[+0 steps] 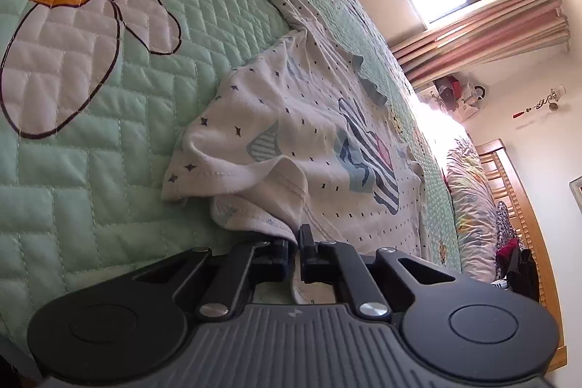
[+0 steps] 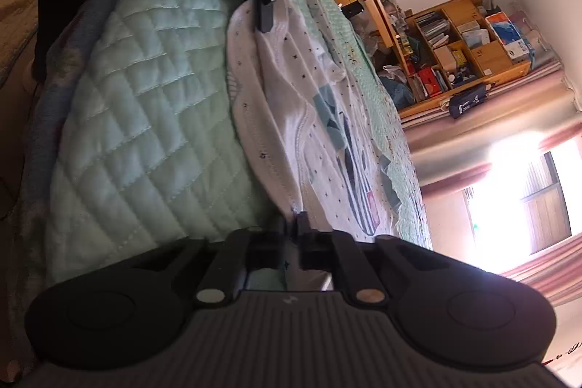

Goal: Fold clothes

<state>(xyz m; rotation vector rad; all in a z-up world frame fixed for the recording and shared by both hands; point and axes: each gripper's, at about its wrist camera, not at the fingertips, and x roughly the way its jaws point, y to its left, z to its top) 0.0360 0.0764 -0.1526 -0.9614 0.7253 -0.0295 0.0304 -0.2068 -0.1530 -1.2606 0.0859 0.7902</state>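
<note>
Shirt [image 1: 309, 133], white with small dark stars and a striped print, lies crumpled on the green quilted bedspread [image 1: 109, 133] near the bed's edge. My left gripper [image 1: 295, 242] is closed on the hem, cloth pinched between the jaws. My right gripper [image 2: 295, 228] is closed on the stitched edge at another point along it. Risks as I judge them: each bite looks shallow, so the thin knit may slip out on lifting; the left may hold one layer only, letting the shirt open unevenly; uneven pulling would skew the fold; a bunched sleeve [image 1: 218, 133] may drag.
</note>
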